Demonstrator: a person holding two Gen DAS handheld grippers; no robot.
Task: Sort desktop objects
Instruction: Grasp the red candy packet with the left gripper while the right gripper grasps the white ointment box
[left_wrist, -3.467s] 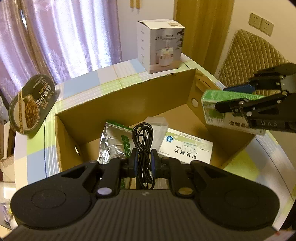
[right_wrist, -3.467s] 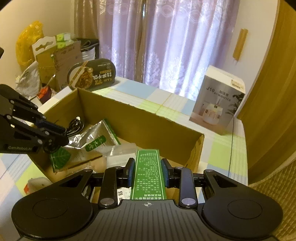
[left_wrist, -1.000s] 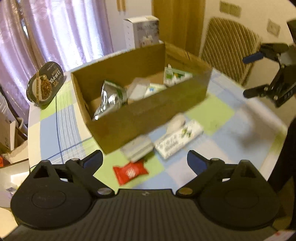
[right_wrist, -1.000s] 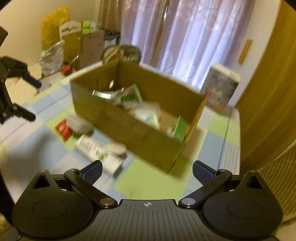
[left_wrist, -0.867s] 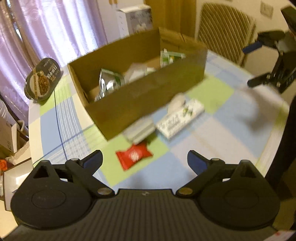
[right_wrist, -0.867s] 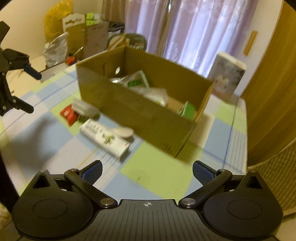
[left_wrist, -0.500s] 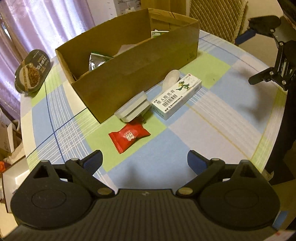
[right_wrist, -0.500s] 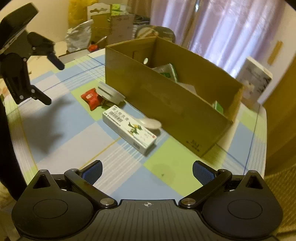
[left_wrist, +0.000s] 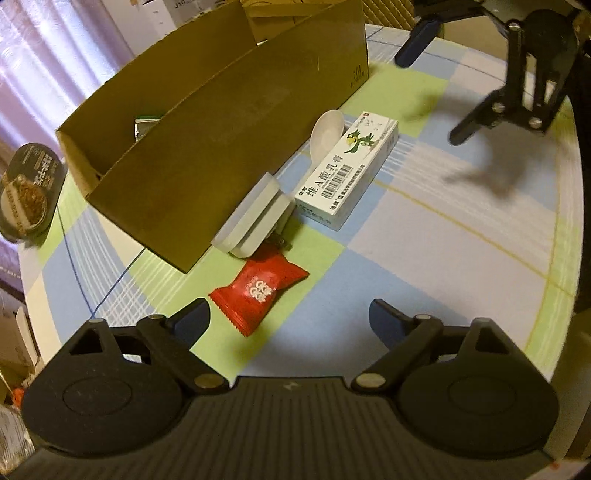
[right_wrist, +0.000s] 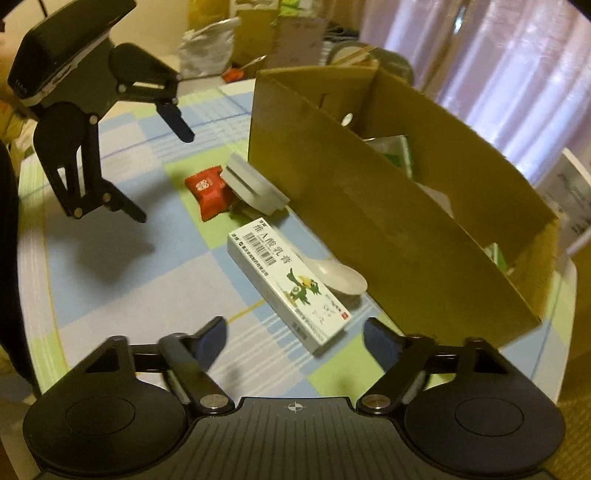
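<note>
While I held both tools above the checked blue-and-green bench, my left tongs were spread wide with nothing between the fingers, hanging just short of the red foil snack packet. My right tongs were spread just as wide and likewise had hold of nothing, poised near the end of the long white carton with a green bird printed on it. That carton lay flat on the bench, just beside the long wall of the open brown cardboard box. A white plastic spoon lay between carton and box, its bowl touching the carton's edge. A grey translucent ridged plastic piece leaned against the box wall, with the red packet just in front of it and a small dark thing I could not make out between them. Inside the box I saw a silver pouch corner and green packaging. A dark oval noodle bowl sat off beyond the box's left end.
</note>
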